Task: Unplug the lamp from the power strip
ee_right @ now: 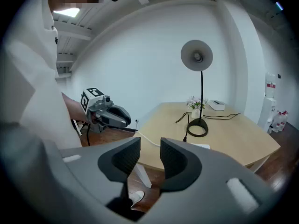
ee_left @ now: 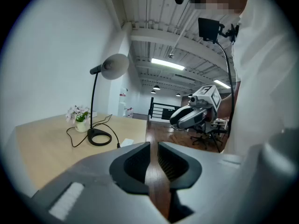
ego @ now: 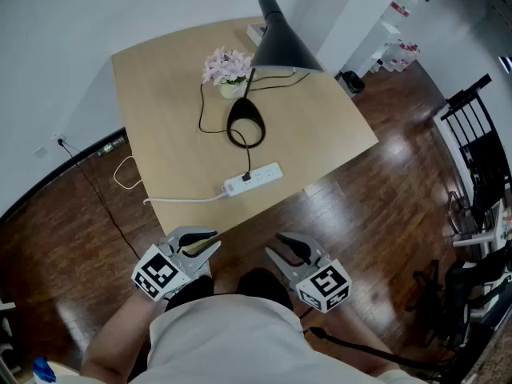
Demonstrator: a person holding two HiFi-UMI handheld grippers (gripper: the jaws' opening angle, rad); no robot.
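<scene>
A black desk lamp (ego: 280,42) stands on the wooden table (ego: 160,110), its ring base (ego: 246,122) near the middle. Its black cord loops round to a plug (ego: 247,176) seated in the white power strip (ego: 253,179) near the table's front edge. Both grippers hover over the floor, short of the table and apart from the strip. My left gripper (ego: 214,241) (ee_left: 154,146) is open by a narrow gap and holds nothing. My right gripper (ego: 276,245) (ee_right: 150,143) is open wider, also holding nothing. The lamp (ee_right: 197,57) and its base (ee_left: 99,136) show beyond the jaws.
A small pot of pink flowers (ego: 227,69) stands behind the lamp base, a white box (ego: 258,32) at the table's back edge. The strip's white cable (ego: 180,201) runs left off the table. Black railing and chairs (ego: 476,142) stand at the right on dark wood floor.
</scene>
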